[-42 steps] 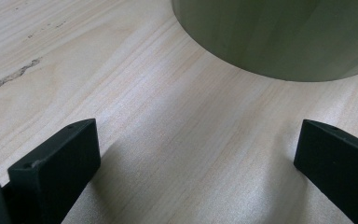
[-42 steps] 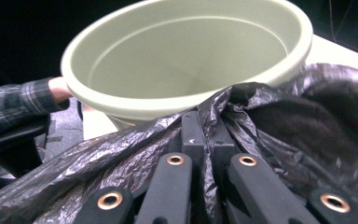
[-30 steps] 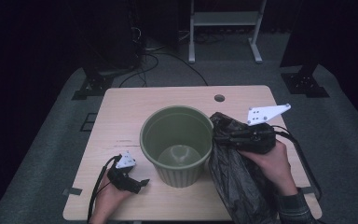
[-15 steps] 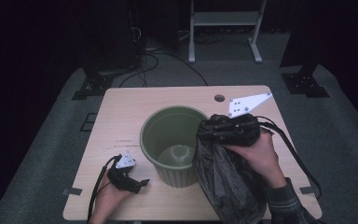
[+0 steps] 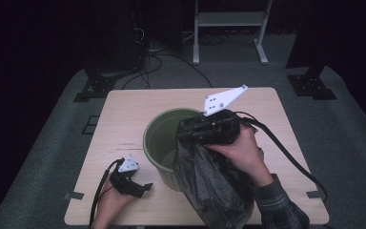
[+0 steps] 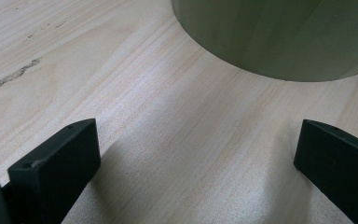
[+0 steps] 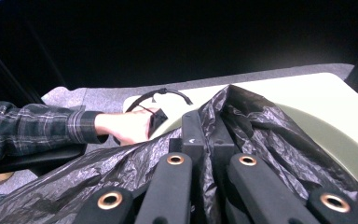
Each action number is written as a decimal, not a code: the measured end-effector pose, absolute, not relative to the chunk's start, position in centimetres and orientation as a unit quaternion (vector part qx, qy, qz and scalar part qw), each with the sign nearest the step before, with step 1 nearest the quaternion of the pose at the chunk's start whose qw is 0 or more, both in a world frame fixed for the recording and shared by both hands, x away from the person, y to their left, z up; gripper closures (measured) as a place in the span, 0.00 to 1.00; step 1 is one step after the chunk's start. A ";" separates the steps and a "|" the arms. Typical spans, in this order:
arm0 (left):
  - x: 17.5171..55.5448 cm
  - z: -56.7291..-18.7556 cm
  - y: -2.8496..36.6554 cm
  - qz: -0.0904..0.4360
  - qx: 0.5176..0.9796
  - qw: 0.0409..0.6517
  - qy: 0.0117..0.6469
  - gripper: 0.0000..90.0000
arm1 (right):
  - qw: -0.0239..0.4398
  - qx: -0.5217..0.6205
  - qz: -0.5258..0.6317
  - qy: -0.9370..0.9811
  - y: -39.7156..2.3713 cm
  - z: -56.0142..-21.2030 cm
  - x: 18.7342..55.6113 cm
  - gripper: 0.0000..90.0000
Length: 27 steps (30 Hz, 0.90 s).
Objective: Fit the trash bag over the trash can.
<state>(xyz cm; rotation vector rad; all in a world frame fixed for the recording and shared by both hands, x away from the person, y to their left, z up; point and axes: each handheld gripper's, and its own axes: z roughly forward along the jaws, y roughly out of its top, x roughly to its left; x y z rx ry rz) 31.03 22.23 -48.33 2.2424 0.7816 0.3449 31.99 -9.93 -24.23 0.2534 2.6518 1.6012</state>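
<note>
While the green bin (image 5: 169, 143) waits mid-worktop (image 5: 124, 114), a black bag (image 5: 209, 186) is being carried over its rim.

Largest first: the bin stands upright, mouth free to take a liner; the bag hangs from the right tongs (image 5: 209, 129), clamped tight on its gathered top so it can drape in. Compared with a second ago, those tongs have moved up and leftward over the bin. The left tongs (image 5: 140, 188) rest wide apart, holding nothing, parked on the worktop beside the bin.
</note>
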 end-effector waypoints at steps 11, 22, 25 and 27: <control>31.0 -48.3 22.2 0.134 0.871 0.363 0.303 0.00 | -0.015 0.058 0.518 0.853 -4.9 -23.6 32.7 0.99; 31.0 -48.3 22.2 0.134 0.871 0.363 0.303 0.00 | -0.003 0.088 0.475 0.876 -3.9 -25.4 33.7 0.98; 31.0 -48.3 22.2 0.134 0.871 0.363 0.303 0.00 | -0.003 0.103 0.473 0.875 -4.6 -25.9 34.2 0.98; 31.0 -48.3 22.2 0.134 0.871 0.363 0.303 0.00 | 0.003 0.120 0.457 0.881 -5.1 -26.3 34.7 0.98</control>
